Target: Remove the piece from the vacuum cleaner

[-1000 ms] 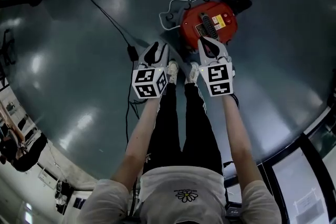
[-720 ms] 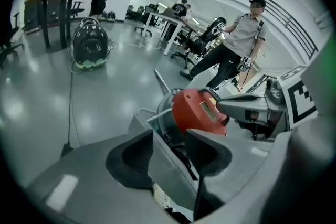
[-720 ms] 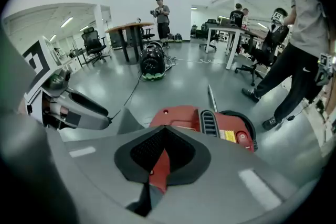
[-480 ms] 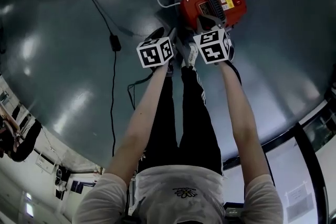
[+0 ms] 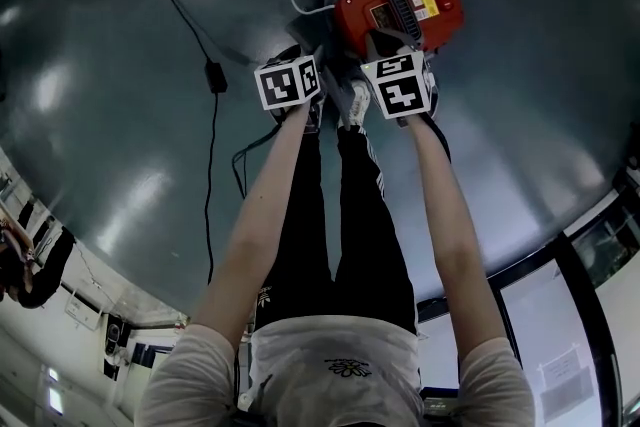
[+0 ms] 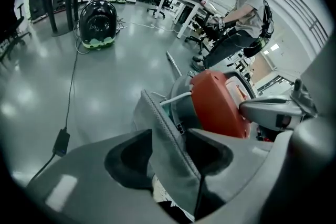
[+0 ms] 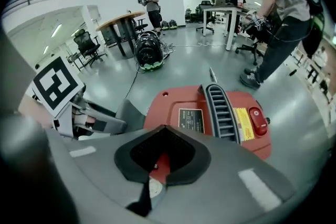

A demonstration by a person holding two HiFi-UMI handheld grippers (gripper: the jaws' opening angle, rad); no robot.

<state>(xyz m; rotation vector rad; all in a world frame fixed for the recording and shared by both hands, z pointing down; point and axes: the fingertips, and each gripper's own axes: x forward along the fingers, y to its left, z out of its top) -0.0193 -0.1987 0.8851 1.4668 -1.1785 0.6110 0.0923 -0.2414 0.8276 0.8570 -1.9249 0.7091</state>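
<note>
The grey piece (image 6: 165,147), a flat flap with a woven, stitched-looking edge, is sitting between the jaws of the left gripper (image 6: 168,136), which is clamping it from both sides. The flap is rising out past the jaw tips toward the vacuum cleaner (image 5: 395,3) just ahead and to that gripper's right. A thin white wire (image 6: 176,98) is curving from behind the flap's top edge to the machine's grey side.

The vacuum cleaner is standing on the floor (image 5: 120,65) directly in front of both grippers. It is showing a rounded red plastic housing with a smooth sheen. Seen beyond the right gripper (image 7: 165,131), the lid is carrying a dark ribbed vent (image 7: 223,110), a yellow label (image 7: 241,118) and a red switch (image 7: 257,114). This gripper is holding its jaws drawn together, tips meeting over the near edge of the lid. A sliver of red is showing in the padded black hollow between them, and whether they are pinching it cannot be told.

Left of the left gripper, a black cable with a block-shaped adapter (image 6: 61,141) is trailing over the glossy grey floor.
</note>
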